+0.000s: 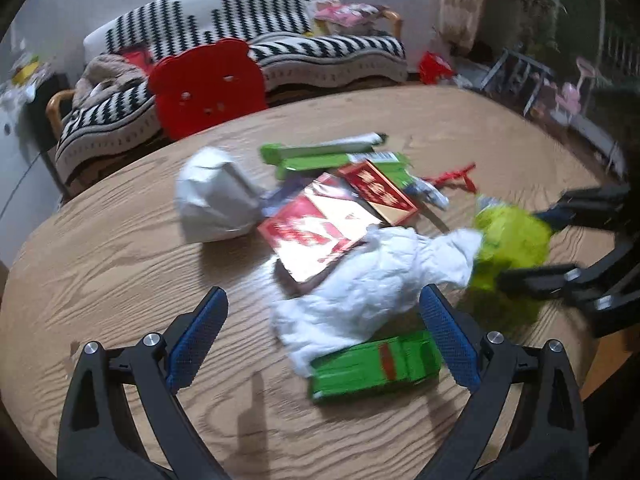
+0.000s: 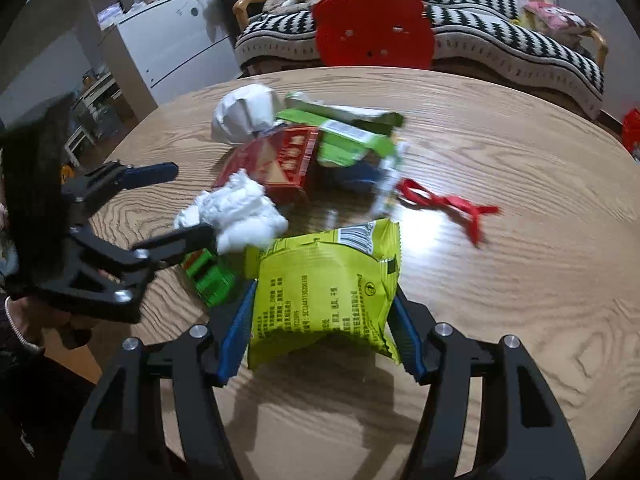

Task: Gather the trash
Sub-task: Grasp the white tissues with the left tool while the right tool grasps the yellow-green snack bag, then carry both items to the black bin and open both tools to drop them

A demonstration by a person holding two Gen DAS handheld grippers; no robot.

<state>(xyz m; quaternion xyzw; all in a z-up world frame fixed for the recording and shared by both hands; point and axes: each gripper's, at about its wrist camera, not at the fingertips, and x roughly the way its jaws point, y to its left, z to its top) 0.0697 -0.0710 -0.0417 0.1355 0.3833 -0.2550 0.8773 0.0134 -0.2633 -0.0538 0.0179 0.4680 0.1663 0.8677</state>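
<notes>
A heap of trash lies mid-table: a crumpled white tissue (image 1: 372,280) (image 2: 240,212), a small green box (image 1: 376,364) (image 2: 210,276), red cartons (image 1: 320,224) (image 2: 276,164), green wrappers (image 1: 332,156) (image 2: 344,140), a white paper ball (image 1: 216,196) (image 2: 248,114) and a red ribbon (image 1: 452,178) (image 2: 444,204). My right gripper (image 2: 324,328) is shut on a yellow-green snack bag (image 2: 324,288) (image 1: 508,240), held just above the wood. My left gripper (image 1: 324,336) is open, its fingers either side of the tissue and green box.
The round wooden table (image 1: 120,272) (image 2: 520,280) has a red chair back (image 1: 208,84) (image 2: 374,32) behind its far edge. A black-and-white sofa (image 1: 280,48) stands beyond. A white cabinet (image 2: 176,44) is at the left.
</notes>
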